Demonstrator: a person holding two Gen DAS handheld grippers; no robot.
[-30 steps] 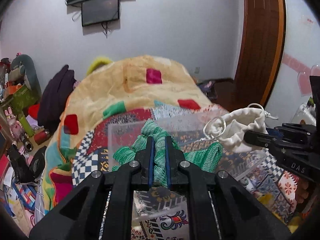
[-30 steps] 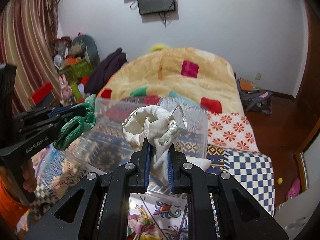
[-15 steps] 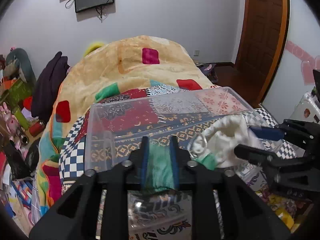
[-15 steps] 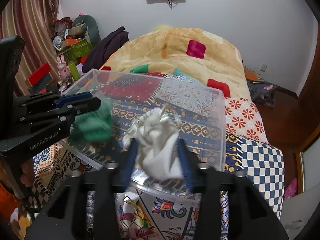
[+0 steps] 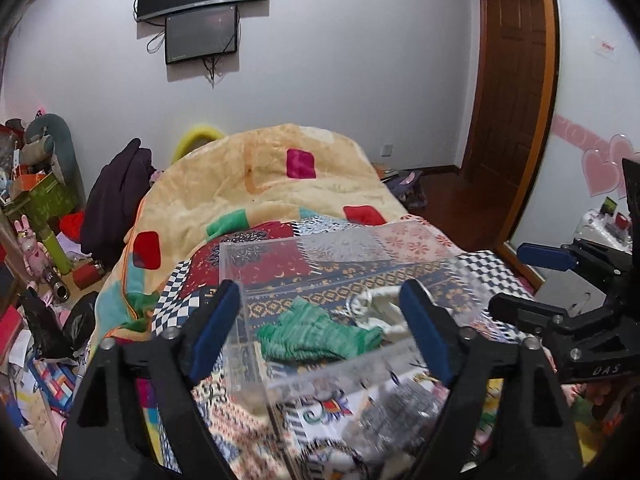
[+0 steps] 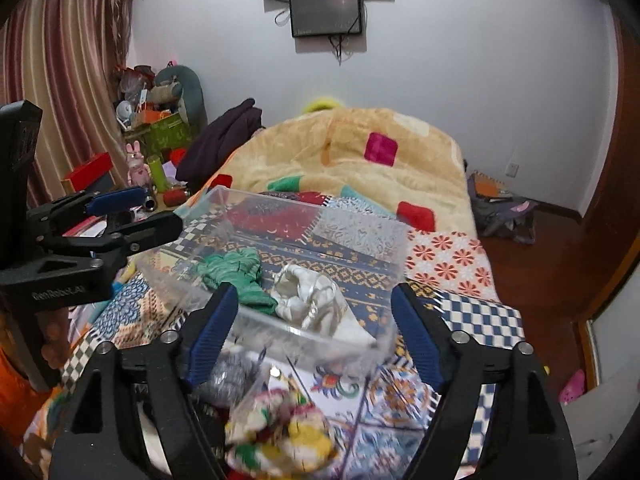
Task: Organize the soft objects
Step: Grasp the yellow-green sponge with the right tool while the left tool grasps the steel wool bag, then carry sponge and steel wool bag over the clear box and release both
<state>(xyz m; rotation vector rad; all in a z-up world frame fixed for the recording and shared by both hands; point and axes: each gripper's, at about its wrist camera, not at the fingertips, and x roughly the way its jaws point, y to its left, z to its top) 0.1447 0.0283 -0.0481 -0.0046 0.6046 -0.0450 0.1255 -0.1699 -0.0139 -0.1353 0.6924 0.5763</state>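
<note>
Left gripper (image 5: 320, 322) — jaws opening, nothing pressed between our pads | right gripper (image 6: 312, 322) — jaws opening too, empty | green knit cloth (image 5: 316, 336) in clear bin (image 5: 320, 376), cream pouch (image 6: 308, 300) touching it at 3 o'clock | bin on patterned bedspread (image 6: 444, 260)

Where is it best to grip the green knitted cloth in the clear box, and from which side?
Probably the raised bunched fold in the middle of the green knitted cloth, coming from above through the open top of the clear box. It lies loose and flat beside the white pouch, and the walls block a sideways approach.
</note>
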